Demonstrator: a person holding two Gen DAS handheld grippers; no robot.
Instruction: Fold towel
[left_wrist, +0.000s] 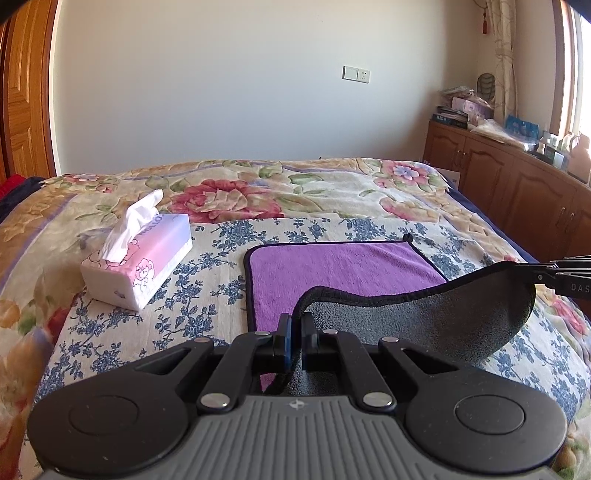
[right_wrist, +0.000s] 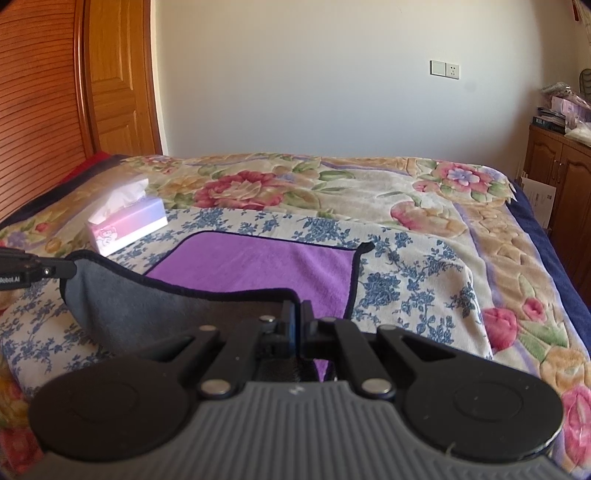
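Note:
A purple towel (left_wrist: 343, 269) with a grey underside and black hem lies on the bed; it also shows in the right wrist view (right_wrist: 258, 266). Its near edge is lifted, so the grey side (left_wrist: 424, 317) faces me and sags between the grippers. My left gripper (left_wrist: 295, 325) is shut on the near left corner of the towel. My right gripper (right_wrist: 297, 314) is shut on the near right corner. The right gripper shows at the right edge of the left wrist view (left_wrist: 535, 275), and the left gripper at the left edge of the right wrist view (right_wrist: 70, 267).
A pink and white tissue box (left_wrist: 138, 264) stands on the bed left of the towel. The bed has a floral blanket (left_wrist: 332, 192). A wooden cabinet (left_wrist: 517, 184) with clutter on top runs along the right. A wooden door (right_wrist: 118, 81) is at the left.

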